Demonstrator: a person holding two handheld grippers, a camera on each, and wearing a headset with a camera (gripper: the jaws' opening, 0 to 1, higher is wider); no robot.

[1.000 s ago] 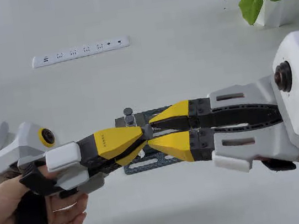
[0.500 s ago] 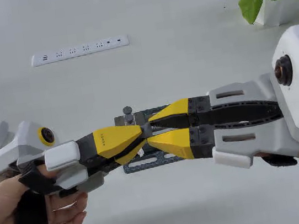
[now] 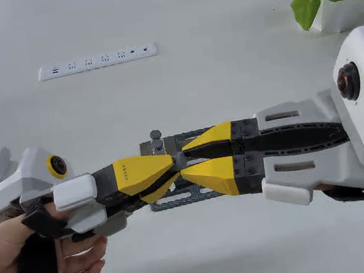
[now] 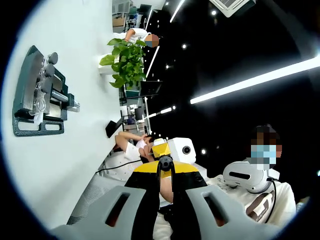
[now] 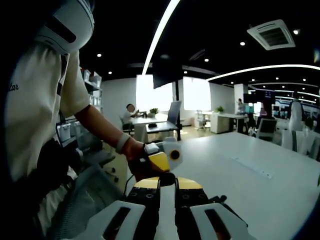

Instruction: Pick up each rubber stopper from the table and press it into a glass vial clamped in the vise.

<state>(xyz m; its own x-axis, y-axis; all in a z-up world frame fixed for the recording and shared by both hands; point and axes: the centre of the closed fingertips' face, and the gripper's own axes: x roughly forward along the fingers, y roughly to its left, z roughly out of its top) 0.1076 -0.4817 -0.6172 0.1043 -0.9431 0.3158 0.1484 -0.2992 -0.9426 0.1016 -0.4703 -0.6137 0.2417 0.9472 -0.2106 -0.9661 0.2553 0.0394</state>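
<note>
Our left hand-held gripper (image 3: 173, 167) and right hand-held gripper (image 3: 185, 162) meet tip to tip, both pinched on one small dark rubber stopper (image 3: 180, 158) over the dark metal vise (image 3: 171, 201).

The white tabletop (image 3: 239, 60) looks smooth and matt, the dark-grey metal vise (image 4: 26, 87) dull, the small dark rubber stopper (image 3: 180, 159) matt too.

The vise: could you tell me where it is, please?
In the head view the vise sits at centre, partly hidden under the left tongs and right tongs, nearer than the power strip.
</note>
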